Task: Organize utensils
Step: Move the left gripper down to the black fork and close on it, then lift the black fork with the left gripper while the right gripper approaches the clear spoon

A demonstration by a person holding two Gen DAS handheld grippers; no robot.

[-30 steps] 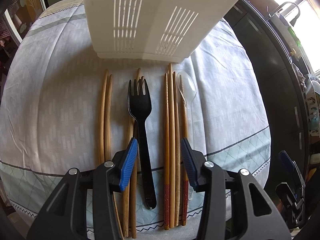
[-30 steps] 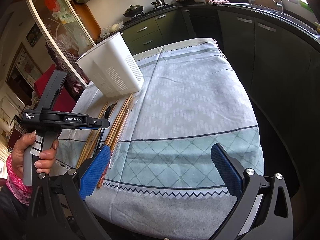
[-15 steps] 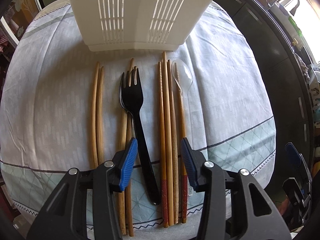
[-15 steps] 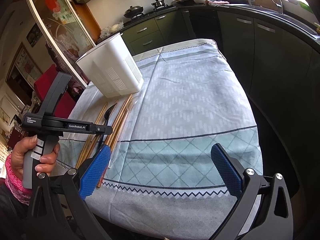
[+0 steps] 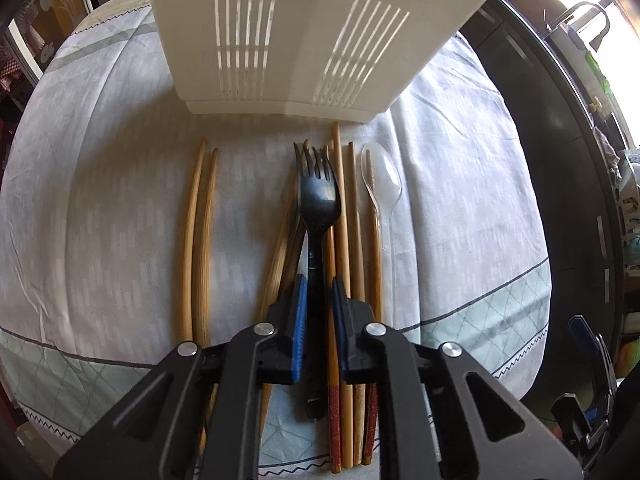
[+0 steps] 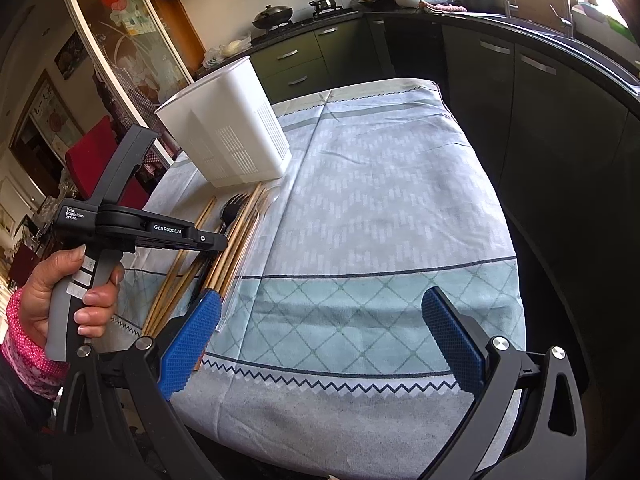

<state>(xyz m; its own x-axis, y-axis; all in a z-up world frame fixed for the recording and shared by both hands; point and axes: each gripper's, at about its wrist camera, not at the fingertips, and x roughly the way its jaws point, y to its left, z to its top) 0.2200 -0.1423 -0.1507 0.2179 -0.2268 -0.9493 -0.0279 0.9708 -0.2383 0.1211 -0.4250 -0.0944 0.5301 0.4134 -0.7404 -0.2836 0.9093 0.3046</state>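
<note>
Black plastic, the fork lay mid-frame among chopsticks below the white holder on the table, the left tongs clenched on its handle, seemingly to lift it, while the right tongs hung released lower in their frame.

Right gripper fingers wide apart; left gripper seemingly over utensils.

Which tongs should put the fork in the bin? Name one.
Left. The left tongs already clamp the fork just before the bin. The right tongs hang open, off to the side.
</note>
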